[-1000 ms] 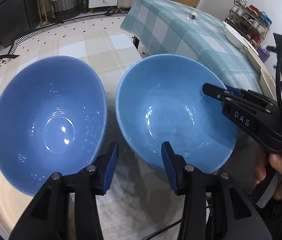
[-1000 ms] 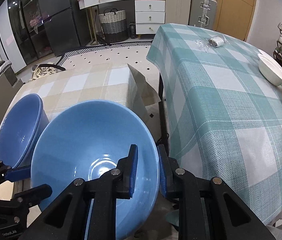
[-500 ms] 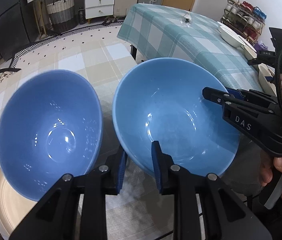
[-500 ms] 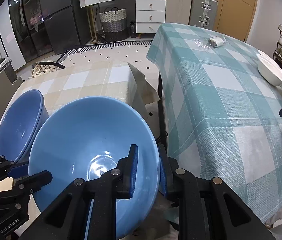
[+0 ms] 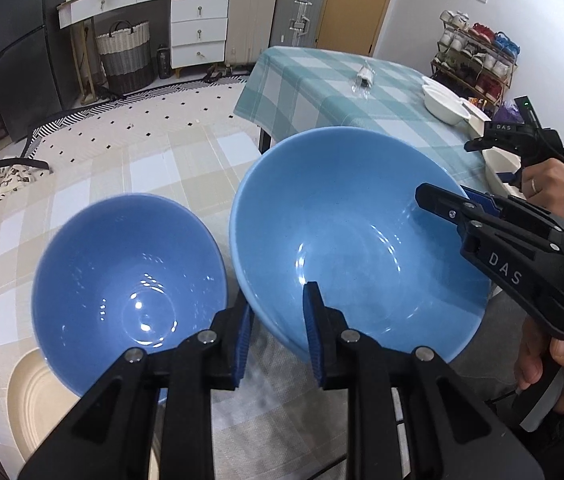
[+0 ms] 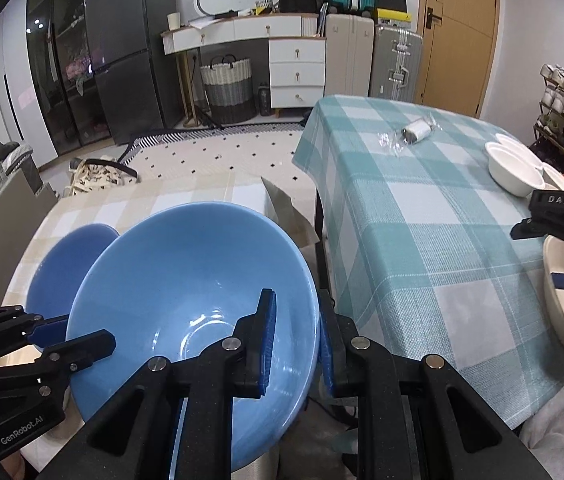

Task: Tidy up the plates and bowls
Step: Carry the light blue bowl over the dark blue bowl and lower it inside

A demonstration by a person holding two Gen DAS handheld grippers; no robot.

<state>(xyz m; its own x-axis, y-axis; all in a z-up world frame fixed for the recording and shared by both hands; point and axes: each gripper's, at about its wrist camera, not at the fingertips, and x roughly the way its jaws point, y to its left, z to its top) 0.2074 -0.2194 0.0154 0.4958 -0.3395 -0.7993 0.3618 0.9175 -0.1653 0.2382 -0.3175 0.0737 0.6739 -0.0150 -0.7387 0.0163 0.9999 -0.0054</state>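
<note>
A large light blue bowl (image 5: pixel 354 240) (image 6: pixel 193 280) hangs tilted above the beige checked table, held from two sides. My left gripper (image 5: pixel 277 328) (image 6: pixel 69 336) is shut on its near-left rim, one pad inside and one outside. On the opposite rim my right gripper (image 6: pixel 296 336) (image 5: pixel 466 202) is shut the same way. A smaller, darker blue bowl (image 5: pixel 129 280) (image 6: pixel 65 276) sits to the left on a cream plate (image 5: pixel 29 400), partly hidden behind the light bowl in the right wrist view.
The beige checked table (image 5: pixel 121 168) adjoins a teal checked table (image 6: pixel 422 220) with white bowls (image 6: pixel 514 172) and a wrapped roll (image 6: pixel 416 132). At its right edge, a hand holds another black gripper (image 6: pixel 550 216) over a cream dish (image 6: pixel 558 280).
My left gripper closed on the light blue bowl's rim. Both grippers then rose with the bowl, lifting it off the table; the dark blue bowl stayed put.
</note>
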